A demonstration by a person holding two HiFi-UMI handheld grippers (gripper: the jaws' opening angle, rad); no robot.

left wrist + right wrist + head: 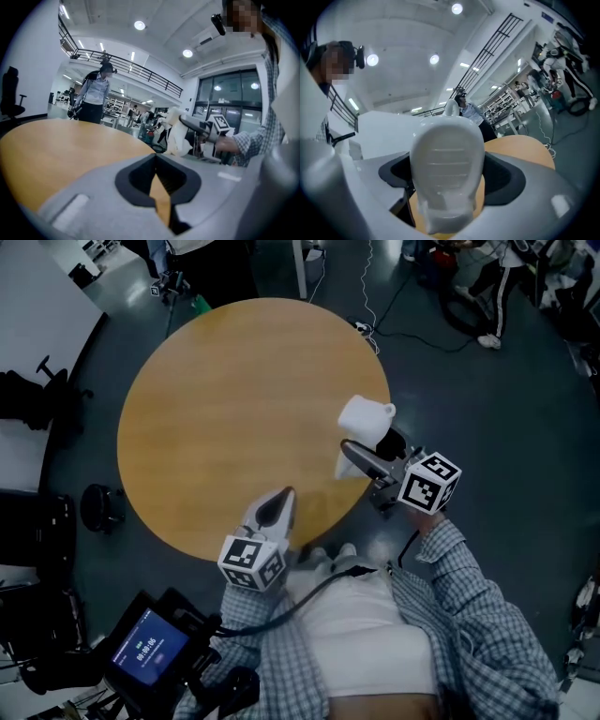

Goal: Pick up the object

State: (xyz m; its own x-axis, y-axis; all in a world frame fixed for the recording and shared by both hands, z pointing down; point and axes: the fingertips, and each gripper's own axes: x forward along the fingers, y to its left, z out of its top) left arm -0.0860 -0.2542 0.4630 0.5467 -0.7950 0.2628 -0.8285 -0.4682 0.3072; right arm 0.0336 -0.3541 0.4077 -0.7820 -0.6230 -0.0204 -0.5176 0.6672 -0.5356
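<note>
The right gripper [360, 457] is clamped on a white object [363, 418], which sits over the right edge of the round table [216, 381] in the head view. From there only the object's rounded top and a pale lower part show, with one jaw lying across it. The right gripper view shows what that angle hides: the object [447, 168] fills the gap between both dark pads [504, 180], its face smooth with faint ridges, and the table [525, 152] lies beyond it. The left gripper [279, 504] rests at the near edge of the table, well apart from the object. Its own view shows its jaws brought together with nothing in them, only a sliver of table [56, 145] visible below where the pads [136, 180] meet. That view alone gives a side look at the object [176, 138], hanging from the right gripper [191, 123] by the far rim; whether it touches the table I cannot tell.
</note>
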